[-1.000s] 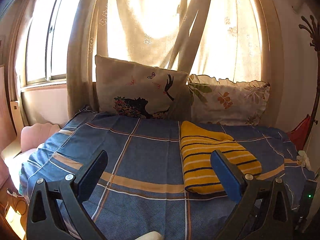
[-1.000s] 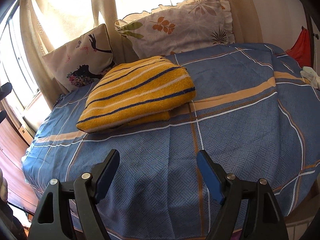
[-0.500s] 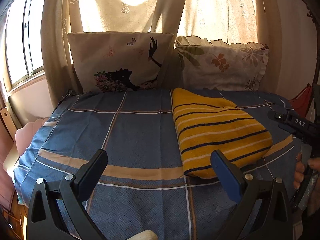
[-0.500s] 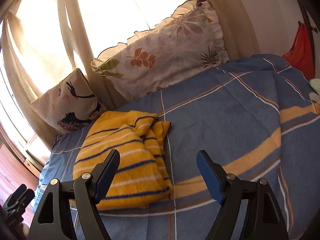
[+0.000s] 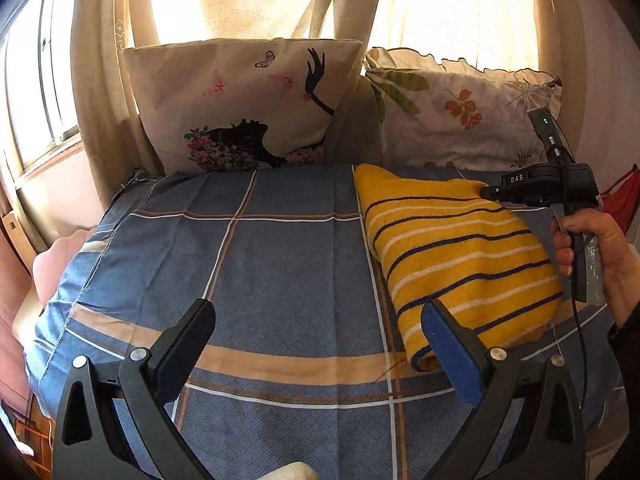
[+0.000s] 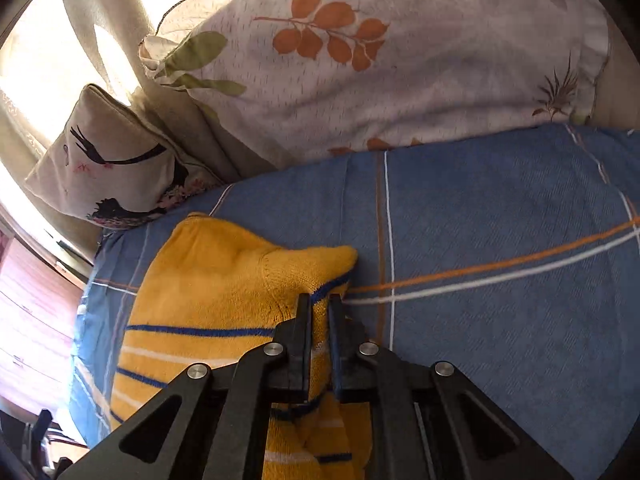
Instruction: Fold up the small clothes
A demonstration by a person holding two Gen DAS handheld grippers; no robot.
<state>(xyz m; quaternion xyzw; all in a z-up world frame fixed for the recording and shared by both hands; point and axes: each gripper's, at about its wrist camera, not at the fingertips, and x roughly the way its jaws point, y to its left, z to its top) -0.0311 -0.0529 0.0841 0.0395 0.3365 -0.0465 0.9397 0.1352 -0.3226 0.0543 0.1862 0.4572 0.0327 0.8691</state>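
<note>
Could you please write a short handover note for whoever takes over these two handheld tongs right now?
Right tongs: just closed, shut on the far edge of the yellow striped sweater.
Left tongs: open, empty, above the blue plaid bedcover beside the sweater's near end.
Sweater lies bunched on the bed in front of the leaf-print pillow.
Done: one grip taken. Left: probably grip the near end, spread, fold.

Blue plaid bed (image 5: 280, 264) with folded yellow striped sweater (image 5: 452, 256), two pillows (image 5: 240, 108) behind
</note>
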